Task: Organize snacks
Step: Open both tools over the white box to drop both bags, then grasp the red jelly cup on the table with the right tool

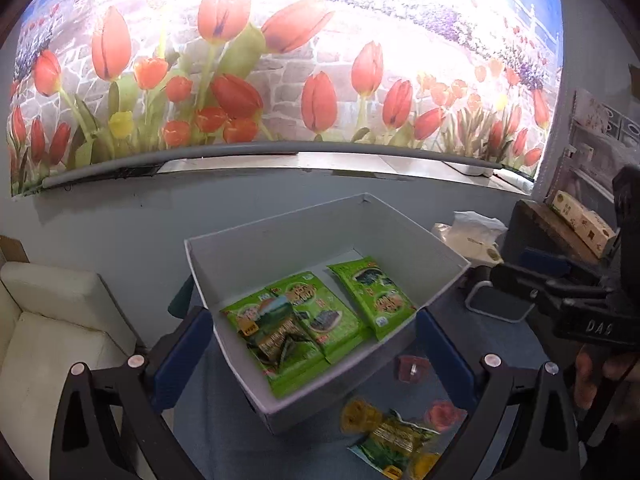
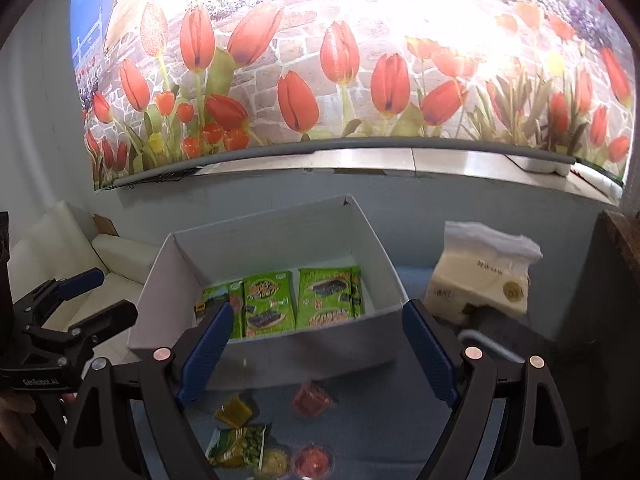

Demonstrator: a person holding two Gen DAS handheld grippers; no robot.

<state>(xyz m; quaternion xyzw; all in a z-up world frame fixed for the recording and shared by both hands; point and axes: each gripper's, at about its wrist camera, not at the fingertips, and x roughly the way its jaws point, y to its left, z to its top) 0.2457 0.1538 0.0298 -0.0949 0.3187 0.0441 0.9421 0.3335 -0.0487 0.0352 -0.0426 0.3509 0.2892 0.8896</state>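
A white open box (image 1: pixel 400 236) (image 2: pixel 280 352) stands on the blue table and holds several green seaweed snack packs (image 1: pixel 316 312) (image 2: pixel 296 300). On the table in front of it lie a green snack bag (image 1: pixel 394 440) (image 2: pixel 236 444), yellow jelly cups (image 1: pixel 360 414) (image 2: pixel 234 410) and red jelly cups (image 1: pixel 414 366) (image 2: pixel 312 398). My left gripper (image 1: pixel 316 354) is open and empty, above the box's near-left side. My right gripper (image 2: pixel 316 346) is open and empty, above the box's front wall. Each gripper shows in the other's view, left gripper (image 2: pixel 86 296) and right gripper (image 1: pixel 532 272).
A tissue pack (image 2: pixel 480 276) (image 1: pixel 472 232) sits right of the box. A grey tray rim (image 1: pixel 500 300) lies beside it. A white sofa (image 1: pixel 52 320) is on the left. A tulip wall picture fills the background. A dark shelf with boxes (image 1: pixel 580 220) is far right.
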